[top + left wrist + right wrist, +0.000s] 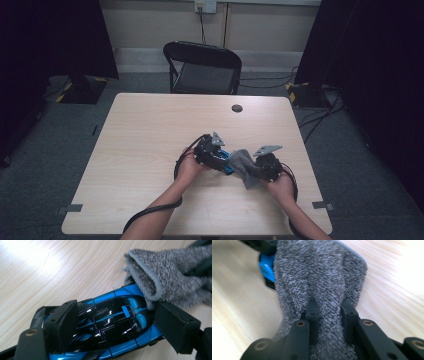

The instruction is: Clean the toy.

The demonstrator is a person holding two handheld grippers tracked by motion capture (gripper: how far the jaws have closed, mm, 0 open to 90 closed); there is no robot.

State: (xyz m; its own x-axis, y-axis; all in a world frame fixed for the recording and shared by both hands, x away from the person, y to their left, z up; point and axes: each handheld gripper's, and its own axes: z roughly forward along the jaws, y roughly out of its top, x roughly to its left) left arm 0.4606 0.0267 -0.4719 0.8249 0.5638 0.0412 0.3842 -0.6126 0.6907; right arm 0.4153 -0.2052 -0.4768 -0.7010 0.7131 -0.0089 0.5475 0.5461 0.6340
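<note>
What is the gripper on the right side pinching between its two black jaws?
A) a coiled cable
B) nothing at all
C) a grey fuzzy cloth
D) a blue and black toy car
C: in the right gripper view the right gripper has its jaws closed on a bunch of the grey fuzzy cloth, which drapes onto the blue and black toy car that sits between the left gripper jaws.

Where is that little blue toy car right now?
In the high view the blue toy car sits on the table, right of centre, between the left tongs and touching the grey cloth.
</note>
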